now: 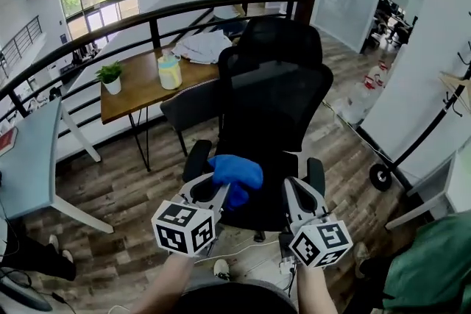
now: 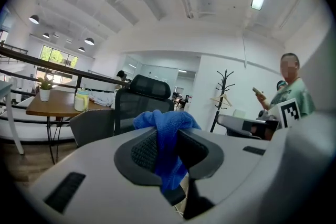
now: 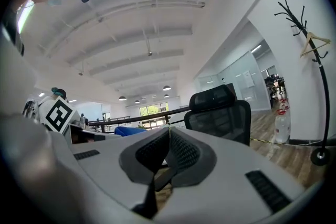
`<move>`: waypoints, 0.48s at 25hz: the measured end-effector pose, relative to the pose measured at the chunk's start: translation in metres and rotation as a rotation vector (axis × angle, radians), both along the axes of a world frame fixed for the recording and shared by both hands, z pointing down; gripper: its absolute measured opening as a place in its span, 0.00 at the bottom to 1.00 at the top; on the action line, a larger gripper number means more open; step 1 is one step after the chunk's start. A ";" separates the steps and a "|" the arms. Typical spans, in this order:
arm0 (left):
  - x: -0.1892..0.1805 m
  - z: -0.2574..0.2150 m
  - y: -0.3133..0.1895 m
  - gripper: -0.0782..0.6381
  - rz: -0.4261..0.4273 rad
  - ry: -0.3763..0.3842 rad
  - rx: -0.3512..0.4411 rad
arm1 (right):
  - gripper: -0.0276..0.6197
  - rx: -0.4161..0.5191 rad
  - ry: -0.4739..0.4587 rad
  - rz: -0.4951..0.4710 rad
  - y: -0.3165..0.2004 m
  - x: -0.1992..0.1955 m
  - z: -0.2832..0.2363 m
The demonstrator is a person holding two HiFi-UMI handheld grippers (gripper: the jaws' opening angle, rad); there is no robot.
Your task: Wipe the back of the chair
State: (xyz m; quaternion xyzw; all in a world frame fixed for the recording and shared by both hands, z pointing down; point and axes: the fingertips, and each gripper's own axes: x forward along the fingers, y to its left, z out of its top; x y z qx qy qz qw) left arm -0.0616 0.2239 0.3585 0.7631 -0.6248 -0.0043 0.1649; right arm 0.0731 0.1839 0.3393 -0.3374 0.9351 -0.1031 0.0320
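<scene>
A black office chair (image 1: 272,99) stands just ahead of both grippers, its mesh back upright. Behind it are a grey chair (image 1: 188,106), a wooden table (image 1: 140,88) bearing a potted plant (image 1: 110,76) and a pale jar (image 1: 170,72), and a dark railing (image 1: 88,37). The left gripper (image 2: 167,140) pinches a blue cloth (image 2: 165,122), which bunches above its jaws. The right gripper (image 3: 169,147) has its jaws pressed together with nothing between them.

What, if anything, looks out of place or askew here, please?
Nothing stands out: the chair stands upright, the blue cloth is clamped in the left gripper, and the right gripper is shut and empty.
</scene>
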 end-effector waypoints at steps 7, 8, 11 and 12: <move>-0.014 0.014 -0.041 0.23 0.085 0.045 -0.023 | 0.09 -0.013 0.039 0.064 -0.024 -0.018 0.008; -0.014 0.016 -0.045 0.23 0.097 0.048 -0.030 | 0.09 -0.019 0.044 0.074 -0.027 -0.018 0.008; -0.015 0.020 -0.056 0.23 0.125 0.057 -0.043 | 0.09 -0.031 0.053 0.093 -0.040 -0.019 0.011; -0.016 0.021 -0.061 0.23 0.132 0.057 -0.046 | 0.09 -0.032 0.050 0.097 -0.045 -0.021 0.012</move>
